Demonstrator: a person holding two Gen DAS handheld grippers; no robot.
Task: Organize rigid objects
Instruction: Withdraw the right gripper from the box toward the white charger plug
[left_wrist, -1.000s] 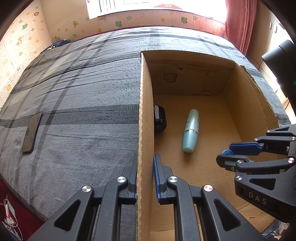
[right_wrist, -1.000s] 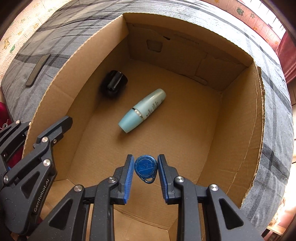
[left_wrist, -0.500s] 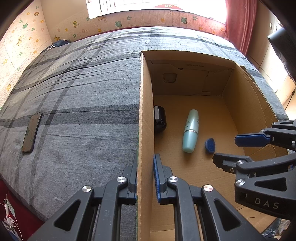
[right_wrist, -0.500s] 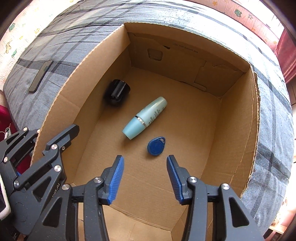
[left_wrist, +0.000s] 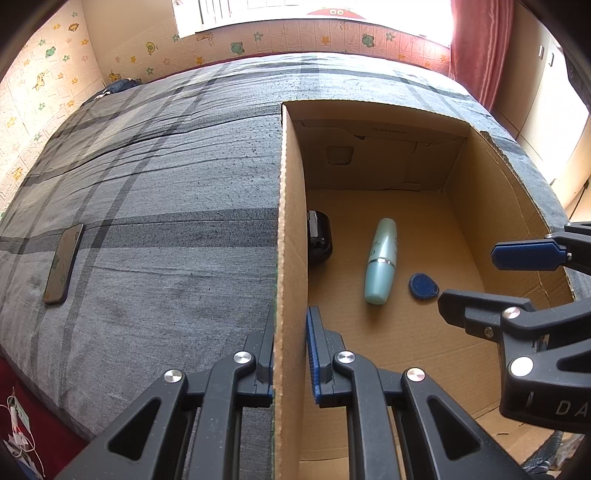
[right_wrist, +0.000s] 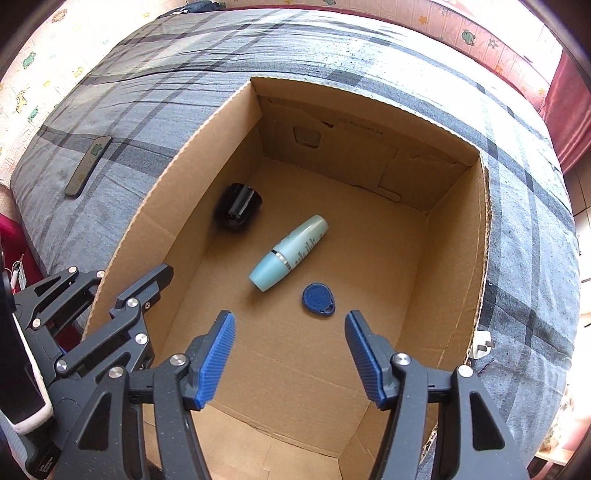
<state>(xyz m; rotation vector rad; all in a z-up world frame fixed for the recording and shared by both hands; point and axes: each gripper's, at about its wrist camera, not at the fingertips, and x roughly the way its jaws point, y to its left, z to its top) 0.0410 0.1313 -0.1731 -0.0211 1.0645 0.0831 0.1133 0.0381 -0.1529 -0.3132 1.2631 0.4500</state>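
Right wrist view: our right gripper (right_wrist: 290, 354) has just released the small blue teardrop key fob (right_wrist: 318, 294); it lies on the brown cardboard box (right_wrist: 458, 236) floor beside the pale teal bottle (right_wrist: 290, 253), jaws opening, empty. Our left gripper (left_wrist: 290, 354) clamps the box wall.

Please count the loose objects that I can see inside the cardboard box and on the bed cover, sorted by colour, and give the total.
Black: 2, the small jar inside the cardboard box and the phone on the bed cover
Pale turquoise: 1, the bottle in the box
Blue: 1, the key fob in the box
White: 1, the plug outside the box
Total: 5
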